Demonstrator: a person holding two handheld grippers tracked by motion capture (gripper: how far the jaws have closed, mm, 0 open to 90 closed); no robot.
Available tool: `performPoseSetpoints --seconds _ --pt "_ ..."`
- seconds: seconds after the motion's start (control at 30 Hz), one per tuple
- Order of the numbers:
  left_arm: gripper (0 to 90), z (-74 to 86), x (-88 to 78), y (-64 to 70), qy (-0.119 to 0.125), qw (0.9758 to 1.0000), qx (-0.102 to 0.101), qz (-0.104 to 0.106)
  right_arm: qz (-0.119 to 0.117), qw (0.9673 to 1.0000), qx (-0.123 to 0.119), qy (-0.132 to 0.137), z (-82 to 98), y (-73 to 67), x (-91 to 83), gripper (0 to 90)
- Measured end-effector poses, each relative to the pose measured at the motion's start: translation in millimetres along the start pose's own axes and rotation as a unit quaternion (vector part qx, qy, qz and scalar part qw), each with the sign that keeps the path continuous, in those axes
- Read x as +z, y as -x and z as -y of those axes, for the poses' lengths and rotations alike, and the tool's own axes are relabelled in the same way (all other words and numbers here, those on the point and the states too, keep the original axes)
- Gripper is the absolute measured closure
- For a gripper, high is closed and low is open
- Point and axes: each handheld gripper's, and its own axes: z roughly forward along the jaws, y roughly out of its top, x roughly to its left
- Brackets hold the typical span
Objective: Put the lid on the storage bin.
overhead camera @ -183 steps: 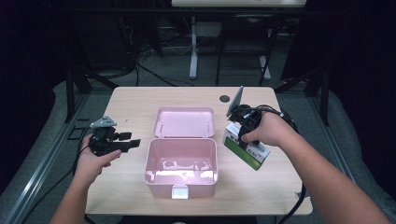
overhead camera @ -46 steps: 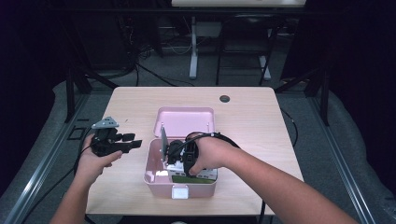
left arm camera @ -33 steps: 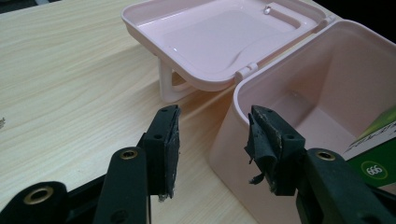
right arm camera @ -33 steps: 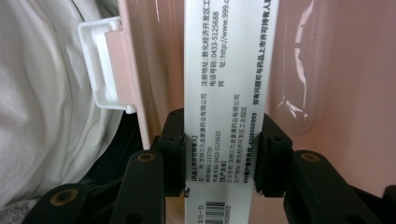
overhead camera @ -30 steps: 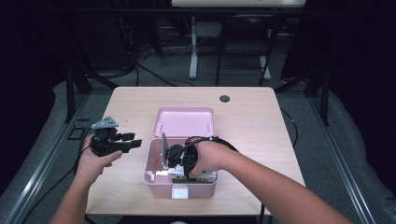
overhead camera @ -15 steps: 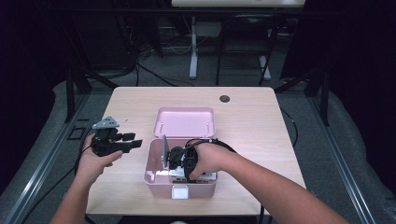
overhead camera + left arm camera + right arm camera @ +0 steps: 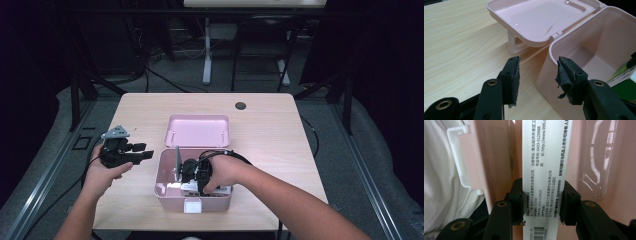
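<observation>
Nearest, the right gripper (image 7: 186,176) is down inside the pink box (image 7: 165,189), its jaws gripping the white-and-green carton (image 7: 544,170) low in the box. This looks like the placing step; next the jaws should release and lift out. At the left, the left gripper (image 7: 142,154) hovers with jaws apart, empty. Farther, the lid (image 7: 198,131) lies open on the table (image 7: 280,125).

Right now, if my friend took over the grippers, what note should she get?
Right gripper: shut on the white-and-green carton, down inside the pink box.
Left gripper: open, holding nothing, beside the box's outer wall.
The box's lid lies open behind it on the table.
Done: carton brought into the box.
Left: let go of the carton, pull the right gripper out, and probably close the lid.
</observation>
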Motion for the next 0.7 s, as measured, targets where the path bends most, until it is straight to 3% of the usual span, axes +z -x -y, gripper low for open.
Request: performPoseSetpoints --seconds 0.6,0.7 --pt "52.8 0.8 2.8 0.2 -0.005 1.0000 0.000 0.000 -0.011 0.9999 -0.009 -0.005 -0.9 3.8 10.0 60.6" --pt "52.8 1.2 3.8 0.2 0.001 1.0000 -0.002 -0.003 -0.017 0.9998 -0.006 0.006 -0.7 4.2 8.5 60.4"
